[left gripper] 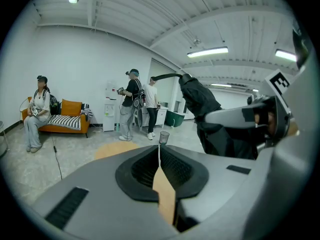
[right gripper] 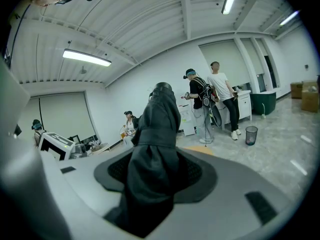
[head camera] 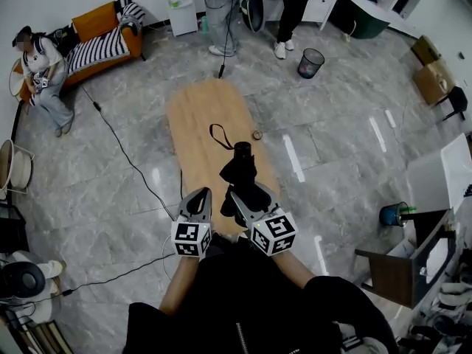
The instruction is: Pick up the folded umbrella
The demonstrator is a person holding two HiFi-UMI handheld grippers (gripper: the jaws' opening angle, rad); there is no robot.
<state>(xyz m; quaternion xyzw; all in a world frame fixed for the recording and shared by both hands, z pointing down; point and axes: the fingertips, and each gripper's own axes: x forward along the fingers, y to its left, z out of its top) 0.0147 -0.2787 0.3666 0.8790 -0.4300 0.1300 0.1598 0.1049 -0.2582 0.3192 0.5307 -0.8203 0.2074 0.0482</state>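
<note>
The folded umbrella [head camera: 240, 169] is black, with a wrist strap [head camera: 219, 136] trailing off its far end. My right gripper [head camera: 237, 196] is shut on the umbrella's near part and holds it above the oval wooden table [head camera: 200, 113]. In the right gripper view the umbrella [right gripper: 156, 134] fills the gap between the jaws and rises away from my right gripper [right gripper: 156, 176]. My left gripper [head camera: 200, 195] hangs just left of it, shut and holding nothing. In the left gripper view my left gripper [left gripper: 159, 160] has its pads together, and the umbrella [left gripper: 202, 104] shows at the right.
A small round object [head camera: 257, 134] lies on the table's right side. A cable [head camera: 122, 153] runs across the tiled floor at the left. An orange sofa [head camera: 103, 39] with a seated person, two standing people and a waste bin [head camera: 310, 63] are farther off. Cardboard boxes [head camera: 431, 68] stand at the right.
</note>
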